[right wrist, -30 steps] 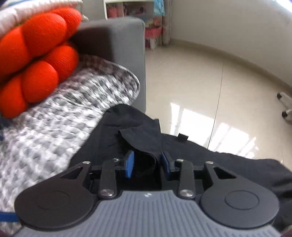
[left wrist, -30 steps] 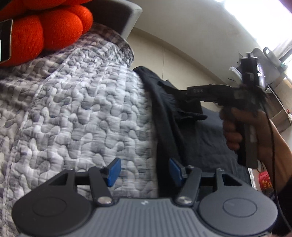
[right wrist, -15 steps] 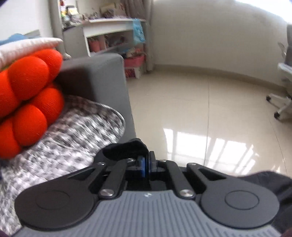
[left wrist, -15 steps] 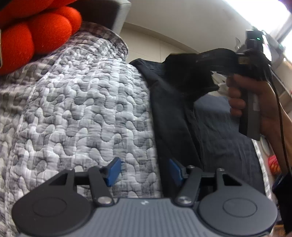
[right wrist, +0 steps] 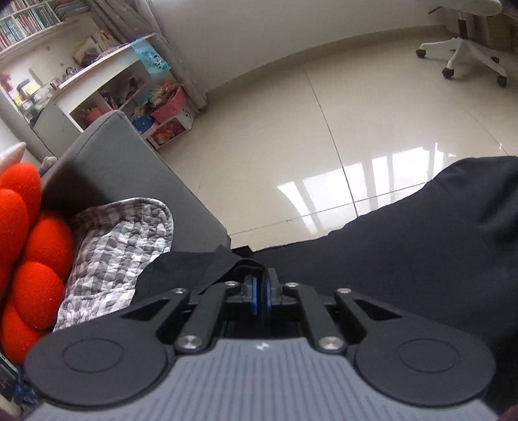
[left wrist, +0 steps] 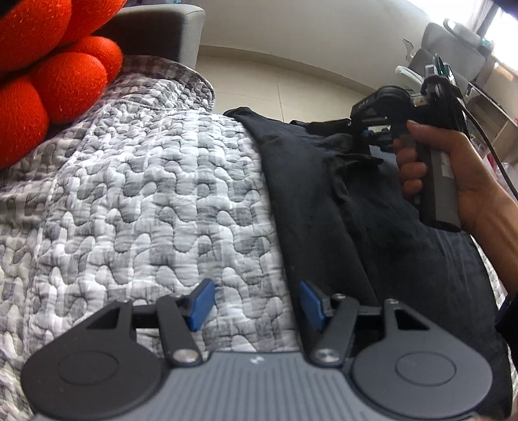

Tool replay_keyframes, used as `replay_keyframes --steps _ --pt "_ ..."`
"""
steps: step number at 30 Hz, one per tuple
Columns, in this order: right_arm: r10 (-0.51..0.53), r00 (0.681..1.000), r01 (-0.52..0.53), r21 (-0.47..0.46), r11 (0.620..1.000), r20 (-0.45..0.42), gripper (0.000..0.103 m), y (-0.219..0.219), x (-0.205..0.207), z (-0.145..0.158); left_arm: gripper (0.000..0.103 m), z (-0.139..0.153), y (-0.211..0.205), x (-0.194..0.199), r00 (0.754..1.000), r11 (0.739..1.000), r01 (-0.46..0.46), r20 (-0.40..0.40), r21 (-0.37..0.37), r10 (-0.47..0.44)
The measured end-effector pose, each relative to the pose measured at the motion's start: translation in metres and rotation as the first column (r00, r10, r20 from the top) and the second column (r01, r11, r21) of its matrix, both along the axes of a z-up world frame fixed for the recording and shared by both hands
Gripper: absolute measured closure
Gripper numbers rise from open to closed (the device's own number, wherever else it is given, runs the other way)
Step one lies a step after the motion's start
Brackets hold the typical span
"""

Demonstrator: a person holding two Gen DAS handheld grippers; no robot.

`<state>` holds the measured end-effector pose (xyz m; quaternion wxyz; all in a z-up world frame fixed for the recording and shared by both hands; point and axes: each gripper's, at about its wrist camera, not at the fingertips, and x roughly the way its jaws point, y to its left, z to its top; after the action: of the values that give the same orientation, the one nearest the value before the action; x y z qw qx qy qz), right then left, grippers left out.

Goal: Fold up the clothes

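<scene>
A dark garment [left wrist: 323, 200] lies along the right side of a grey quilted cover [left wrist: 145, 194] on a sofa. My left gripper [left wrist: 255, 304] hovers open over the garment's near left edge, one blue pad above the quilt and the other above the cloth. In the left wrist view my right gripper [left wrist: 365, 131], held in a hand [left wrist: 453, 171], is shut on a raised fold at the garment's far end. The right wrist view shows my right gripper [right wrist: 259, 293] with its blue pads pressed together on dark cloth, and the garment [right wrist: 404, 259] spreading to the right.
An orange knotted cushion [left wrist: 48, 71] sits at the sofa's back left, beside the grey armrest [left wrist: 162, 29]. Beyond the sofa lie a shiny tiled floor [right wrist: 323, 129], a white shelf unit [right wrist: 113, 97] with toys, and a white office chair [right wrist: 466, 51].
My right gripper shut on the garment's far fold and lifted it up, then lowered it a little. My left gripper stayed open in place.
</scene>
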<state>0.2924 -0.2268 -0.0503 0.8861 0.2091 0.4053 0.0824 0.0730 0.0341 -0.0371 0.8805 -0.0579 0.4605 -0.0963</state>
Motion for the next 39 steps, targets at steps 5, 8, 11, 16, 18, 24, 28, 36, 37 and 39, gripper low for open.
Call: replay_keyframes --steps 5,8,11,16,18,24,28,36,37,39 --pt "0.026 0.999 -0.02 -0.135 0.991 0.041 0.088 0.012 0.002 0.006 0.043 0.0 -0.002 0.0 1.0 1.0 0.008 0.003 0.015 -0.008" --pt "0.076 0.996 -0.059 -0.258 0.964 0.056 0.088 0.024 0.005 0.007 0.043 0.0 -0.002 0.0 1.0 1.0 0.009 0.003 0.015 -0.009" --pt "-0.052 0.997 0.068 -0.326 0.943 0.056 0.088 0.02 0.01 0.006 0.043 -0.001 -0.001 0.0 1.0 1.0 0.01 0.003 0.013 -0.01" --pt "-0.049 0.997 0.07 -0.359 0.931 0.067 0.088 0.023 0.012 0.004 0.043 0.0 0.0 0.001 1.0 1.0 0.007 0.0 0.001 -0.007" --pt "0.044 0.996 -0.011 -0.368 0.93 0.082 0.087 0.036 0.014 0.008 0.043 0.0 0.003 0.001 1.0 1.0 -0.001 -0.004 -0.018 0.001" --pt "0.374 0.926 -0.328 -0.399 0.856 0.04 0.087 0.106 0.036 0.021 0.043 0.0 0.01 0.004 0.999 0.997 -0.028 -0.02 -0.076 0.027" --pt "0.509 0.861 -0.454 -0.435 0.778 0.012 0.087 0.156 0.047 0.02 0.043 0.0 0.011 0.005 0.999 0.996 -0.032 -0.027 -0.085 0.03" --pt "0.57 0.807 -0.56 -0.508 0.654 -0.155 0.089 0.219 0.077 -0.012 0.043 0.0 0.017 0.006 0.999 0.992 -0.036 -0.037 -0.117 0.032" --pt "0.557 0.813 -0.553 -0.522 0.649 -0.17 0.095 0.219 0.08 -0.015 0.043 0.0 0.017 0.006 0.999 0.992 -0.037 -0.039 -0.122 0.033" --pt "0.531 0.828 -0.535 -0.539 0.65 -0.181 0.103 0.218 0.084 -0.02 0.043 0.0 0.019 0.007 0.999 0.991 -0.04 -0.042 -0.131 0.034"
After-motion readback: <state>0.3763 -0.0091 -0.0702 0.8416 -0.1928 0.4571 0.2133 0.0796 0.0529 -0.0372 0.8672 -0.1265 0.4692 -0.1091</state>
